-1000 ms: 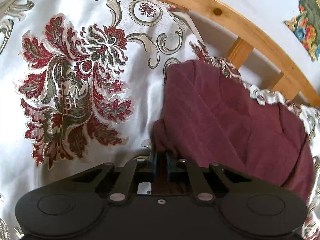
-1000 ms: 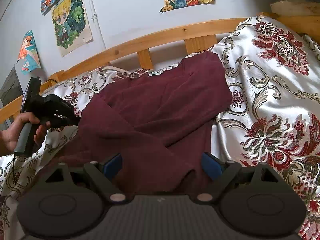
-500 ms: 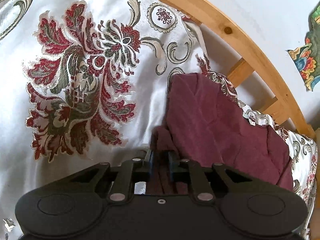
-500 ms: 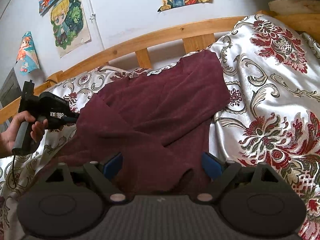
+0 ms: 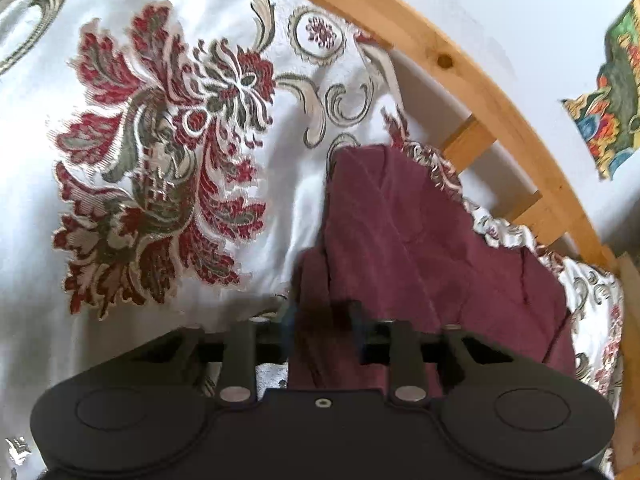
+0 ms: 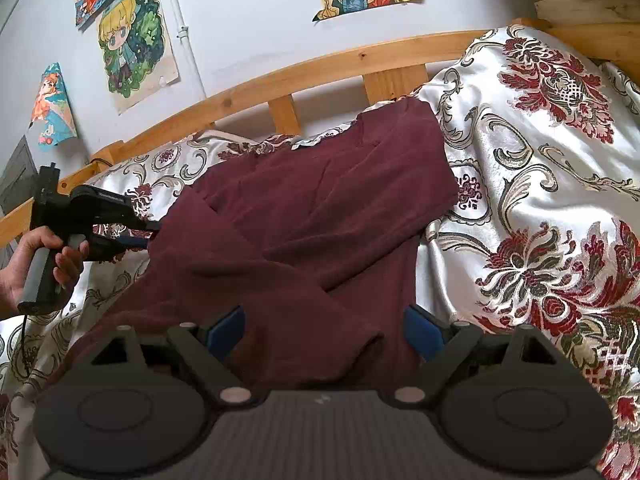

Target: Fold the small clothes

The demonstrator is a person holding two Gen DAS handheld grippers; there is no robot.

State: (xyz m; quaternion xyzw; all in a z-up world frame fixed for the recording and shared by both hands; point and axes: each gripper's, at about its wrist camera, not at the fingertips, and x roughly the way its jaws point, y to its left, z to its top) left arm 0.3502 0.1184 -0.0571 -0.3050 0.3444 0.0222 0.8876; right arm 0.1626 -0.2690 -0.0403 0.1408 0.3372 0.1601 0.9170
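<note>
A maroon garment (image 6: pixel 320 208) lies spread on a floral satin bedspread (image 6: pixel 540 200), partly folded, with one flap crossing over its middle. My left gripper (image 5: pixel 322 320) is shut on a bunched edge of the garment (image 5: pixel 420 240). Cloth fills the narrow gap between its jaws. In the right wrist view the same left gripper (image 6: pixel 154 232) pinches the garment's left side, held by a person's hand (image 6: pixel 36 256). My right gripper (image 6: pixel 324 332) stands open over the garment's near edge. Its blue pads (image 6: pixel 224 328) are wide apart, with the cloth lying between and below them.
A curved wooden bed rail (image 6: pixel 320 68) with slats runs along the far side, against a pale wall with cartoon posters (image 6: pixel 136 40). The bedspread (image 5: pixel 160 160) is rumpled and mounded at the right. A cable hangs from the left gripper's handle.
The left gripper has rolled and shifted a little while keeping hold of the garment's edge; more cloth is bunched between its jaws. The right gripper has stayed still and open.
</note>
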